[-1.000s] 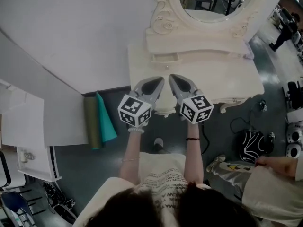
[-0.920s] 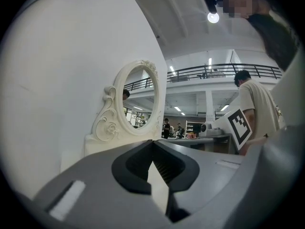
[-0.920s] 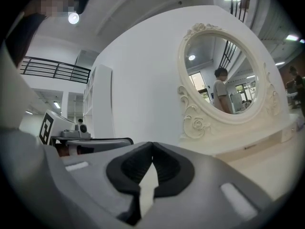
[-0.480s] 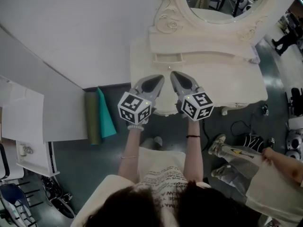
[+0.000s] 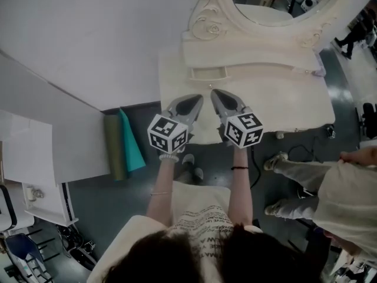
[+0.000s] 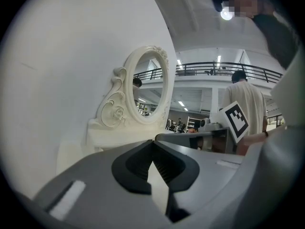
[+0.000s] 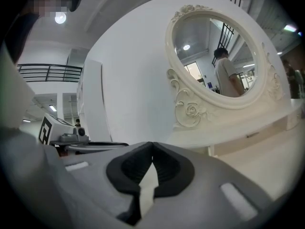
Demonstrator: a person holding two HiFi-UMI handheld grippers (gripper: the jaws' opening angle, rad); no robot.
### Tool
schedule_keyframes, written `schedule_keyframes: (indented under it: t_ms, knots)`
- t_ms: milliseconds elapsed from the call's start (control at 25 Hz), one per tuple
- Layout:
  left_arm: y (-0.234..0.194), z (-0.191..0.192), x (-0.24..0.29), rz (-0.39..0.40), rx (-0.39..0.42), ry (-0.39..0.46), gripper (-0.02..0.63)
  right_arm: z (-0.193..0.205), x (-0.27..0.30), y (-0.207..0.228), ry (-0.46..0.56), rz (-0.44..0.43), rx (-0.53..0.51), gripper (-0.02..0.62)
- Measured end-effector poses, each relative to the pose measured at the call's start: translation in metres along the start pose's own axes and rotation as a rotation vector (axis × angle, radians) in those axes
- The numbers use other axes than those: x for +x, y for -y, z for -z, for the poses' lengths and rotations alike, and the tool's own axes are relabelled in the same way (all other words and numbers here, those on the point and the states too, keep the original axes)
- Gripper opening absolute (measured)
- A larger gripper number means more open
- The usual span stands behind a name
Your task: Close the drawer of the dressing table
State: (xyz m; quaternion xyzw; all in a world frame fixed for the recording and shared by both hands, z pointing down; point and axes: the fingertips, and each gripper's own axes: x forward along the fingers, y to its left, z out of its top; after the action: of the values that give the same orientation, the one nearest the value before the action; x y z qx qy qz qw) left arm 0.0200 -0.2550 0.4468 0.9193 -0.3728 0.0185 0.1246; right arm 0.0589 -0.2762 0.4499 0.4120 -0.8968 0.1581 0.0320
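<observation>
The cream dressing table [image 5: 283, 99] stands against the white wall, its oval mirror [image 5: 277, 5] at the top of the head view. A small drawer [image 5: 207, 73] under the mirror shelf sticks out slightly over the tabletop. My left gripper [image 5: 197, 99] and right gripper [image 5: 215, 93] hover side by side above the table's front left part. Their tips point toward that drawer and stay short of it. Both are shut with nothing between the jaws, as the left gripper view [image 6: 153, 142] and the right gripper view [image 7: 151, 144] show.
A teal and an olive rolled mat [image 5: 125, 146] lie on the dark floor left of the table, beside white panels [image 5: 35, 152]. A bystander [image 5: 341, 187] stands close to the table's right front corner. A small item [image 5: 318, 71] rests at the tabletop's right end.
Both grippers have drifted together a little lower over the tabletop, still shut. The bystander at the right has stepped closer to the table.
</observation>
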Motion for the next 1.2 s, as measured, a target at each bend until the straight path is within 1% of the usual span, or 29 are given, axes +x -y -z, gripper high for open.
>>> schedule_keyframes:
  t_ms: [160, 440, 680, 1200]
  knots:
    - [-0.009, 0.004, 0.012, 0.025, -0.01, -0.023, -0.002, 0.006, 0.013, 0.011, -0.026, 0.024, 0.028, 0.003]
    - [-0.028, 0.013, 0.026, 0.045, -0.028, -0.055, -0.002, 0.017, 0.032, 0.03, -0.091, 0.08, 0.064, 0.003]
    - [-0.033, 0.023, 0.039, 0.085, -0.041, -0.083, -0.002, 0.031, 0.044, 0.04, -0.155, 0.11, 0.097, 0.003]
    - [-0.047, 0.041, 0.05, 0.133, -0.07, -0.13, -0.002, 0.051, 0.058, 0.054, -0.195, 0.149, 0.157, 0.006]
